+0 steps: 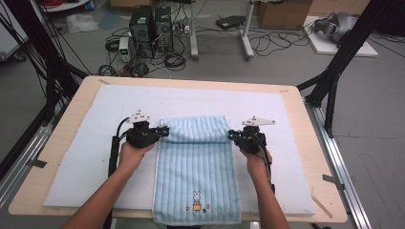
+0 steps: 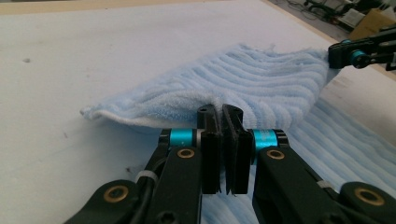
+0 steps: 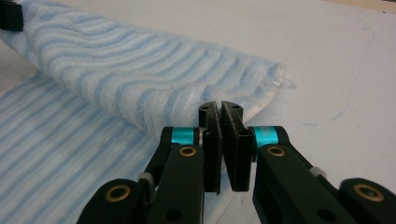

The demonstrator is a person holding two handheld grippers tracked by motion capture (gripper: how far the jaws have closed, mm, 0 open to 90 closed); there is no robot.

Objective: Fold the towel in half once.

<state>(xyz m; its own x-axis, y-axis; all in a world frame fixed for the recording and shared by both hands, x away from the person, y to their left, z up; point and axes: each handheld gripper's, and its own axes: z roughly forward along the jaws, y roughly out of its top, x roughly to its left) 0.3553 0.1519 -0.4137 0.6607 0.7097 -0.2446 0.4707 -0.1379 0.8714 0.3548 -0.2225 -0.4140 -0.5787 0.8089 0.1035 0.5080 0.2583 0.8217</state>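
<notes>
step: folding light-blue towel [image 1: 196,167] on desk's white pad [image 1: 71,157] | left gripper [image 1: 164,131] and right gripper [image 1: 231,135]: jaws clamped on far corners, edge lifted | next: carry edge toward near hem, corners level

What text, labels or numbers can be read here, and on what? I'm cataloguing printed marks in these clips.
None can be read.
The towel bears an embroidered rabbit picture near its front edge, with no letters that can be made out.
Boxes on the floor are too small and blurred to read.
</notes>
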